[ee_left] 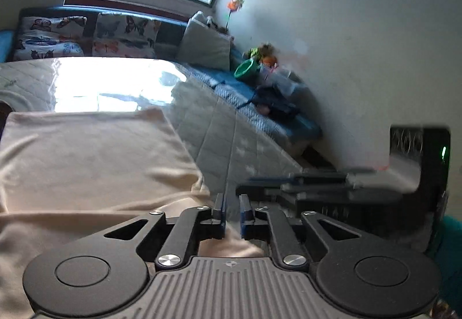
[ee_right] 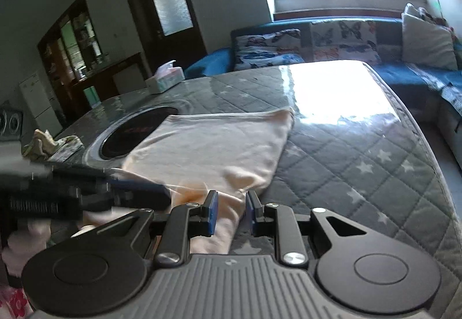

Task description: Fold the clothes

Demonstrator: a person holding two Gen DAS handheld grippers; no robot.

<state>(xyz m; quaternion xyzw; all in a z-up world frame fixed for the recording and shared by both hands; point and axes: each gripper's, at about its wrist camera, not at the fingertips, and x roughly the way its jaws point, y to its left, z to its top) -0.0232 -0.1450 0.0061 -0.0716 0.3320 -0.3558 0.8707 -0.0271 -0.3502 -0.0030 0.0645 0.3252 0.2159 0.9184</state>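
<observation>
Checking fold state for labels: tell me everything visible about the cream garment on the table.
The cream garment is a soft, knit-looking cloth lying mostly flat on the grey quilted, star-patterned table cover. Its far edge is straight with a squared corner; the near part is bunched and wrinkled. One corner overlaps the dark round inset in the table. The near, bunched end lies under both grippers; whether either one touches or grips it cannot be told.
</observation>
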